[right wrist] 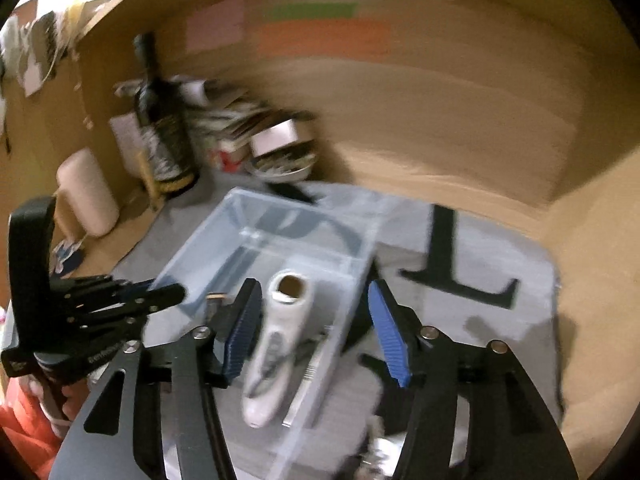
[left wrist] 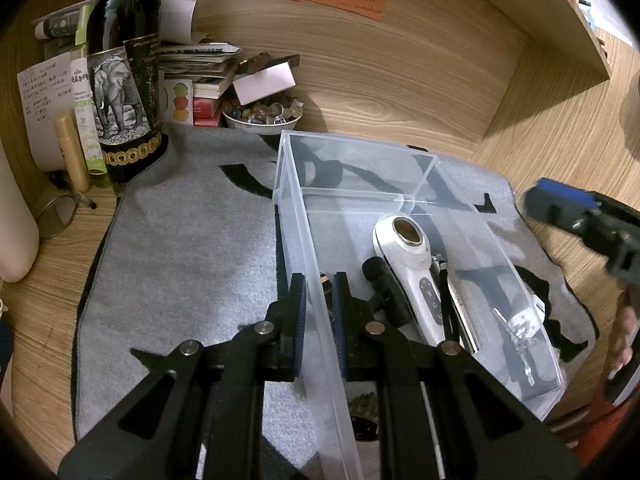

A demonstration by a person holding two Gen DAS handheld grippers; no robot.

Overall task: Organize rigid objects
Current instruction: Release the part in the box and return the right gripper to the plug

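A clear plastic box (left wrist: 304,216) stands on a grey mat (left wrist: 180,248). In it lie a white handheld device (left wrist: 408,256), a black cylinder (left wrist: 386,284), a metal nail clipper (left wrist: 460,308) and a keyring with a small drill bit (left wrist: 520,332). My left gripper (left wrist: 320,312) is shut on the box's left wall, one finger inside and one outside. My right gripper (right wrist: 312,328) is open and empty above the box (right wrist: 256,232), its fingers to either side of the white device (right wrist: 276,340). It shows at the right of the left wrist view (left wrist: 580,220).
A dark wine bottle (left wrist: 124,80) with an elephant label, tubes, stacked papers and a bowl of stones (left wrist: 262,114) crowd the back left. A wooden wall (left wrist: 400,60) with coloured notes stands behind. The right wrist view is motion-blurred.
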